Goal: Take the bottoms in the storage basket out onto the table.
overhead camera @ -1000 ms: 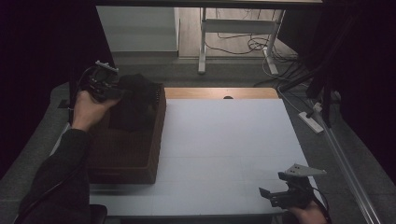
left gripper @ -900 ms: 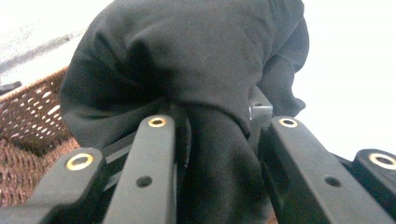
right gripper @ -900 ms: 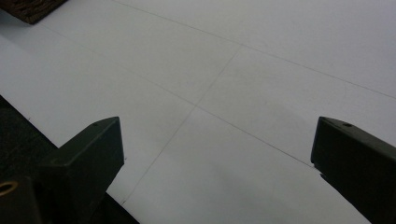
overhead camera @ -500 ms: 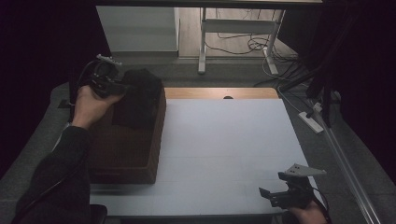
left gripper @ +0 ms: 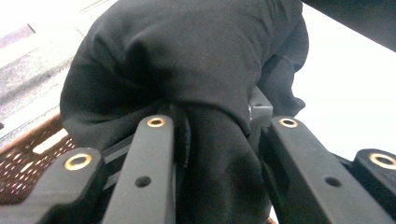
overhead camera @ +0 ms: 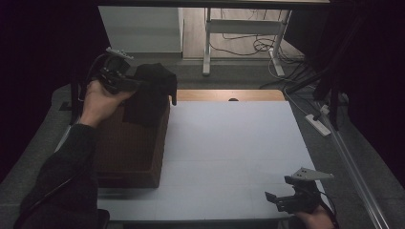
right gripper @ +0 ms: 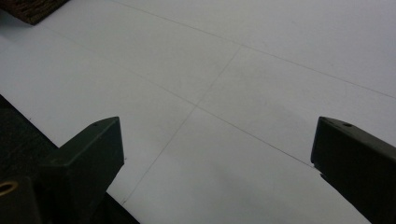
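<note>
Left gripper (overhead camera: 136,84): black body, black cable looping behind, grey plate on top. Its jaws are flat black bars with brass-ringed screw holes. Right gripper (overhead camera: 272,198): black, grey three-cornered plate on top, blocky matte jaw tips. Left arm in a dark long sleeve (overhead camera: 62,176).

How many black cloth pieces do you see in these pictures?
1. The black cloth hangs from the left gripper, clamped between its jaws above the brown woven basket at the table's left. More pieces may lie hidden inside the basket.
</note>
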A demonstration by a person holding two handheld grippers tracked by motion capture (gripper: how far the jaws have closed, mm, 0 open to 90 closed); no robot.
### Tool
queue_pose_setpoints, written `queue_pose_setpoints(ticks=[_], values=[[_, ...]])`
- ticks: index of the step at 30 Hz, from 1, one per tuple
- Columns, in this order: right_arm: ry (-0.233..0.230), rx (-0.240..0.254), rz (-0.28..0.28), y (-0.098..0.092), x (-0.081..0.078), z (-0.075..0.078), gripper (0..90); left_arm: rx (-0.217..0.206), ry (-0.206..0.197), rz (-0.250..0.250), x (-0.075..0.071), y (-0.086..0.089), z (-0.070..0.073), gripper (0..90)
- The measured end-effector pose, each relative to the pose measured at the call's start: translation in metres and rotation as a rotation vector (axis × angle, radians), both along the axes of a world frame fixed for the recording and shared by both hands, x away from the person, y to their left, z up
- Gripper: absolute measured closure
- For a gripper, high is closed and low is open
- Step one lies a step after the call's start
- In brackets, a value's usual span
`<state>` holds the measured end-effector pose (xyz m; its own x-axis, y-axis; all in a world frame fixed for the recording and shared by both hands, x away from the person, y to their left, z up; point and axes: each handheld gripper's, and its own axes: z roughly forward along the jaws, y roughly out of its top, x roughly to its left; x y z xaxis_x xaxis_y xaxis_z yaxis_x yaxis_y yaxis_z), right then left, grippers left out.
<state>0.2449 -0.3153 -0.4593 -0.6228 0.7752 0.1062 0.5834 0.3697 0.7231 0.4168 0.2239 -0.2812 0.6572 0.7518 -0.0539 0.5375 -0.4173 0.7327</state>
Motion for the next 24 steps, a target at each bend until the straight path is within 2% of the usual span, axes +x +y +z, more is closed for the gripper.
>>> queue_pose_setpoints(ticks=[8,24], values=[[0.002,0.002,0.000,0.000,0.000,0.000,2.9,0.000,-0.003,-0.047,0.003,-0.021,0.005,71.8],[0.000,0.003,0.000,0.000,0.000,0.000,2.9,0.001,-0.013,-0.107,0.004,-0.052,0.010,71.7]])
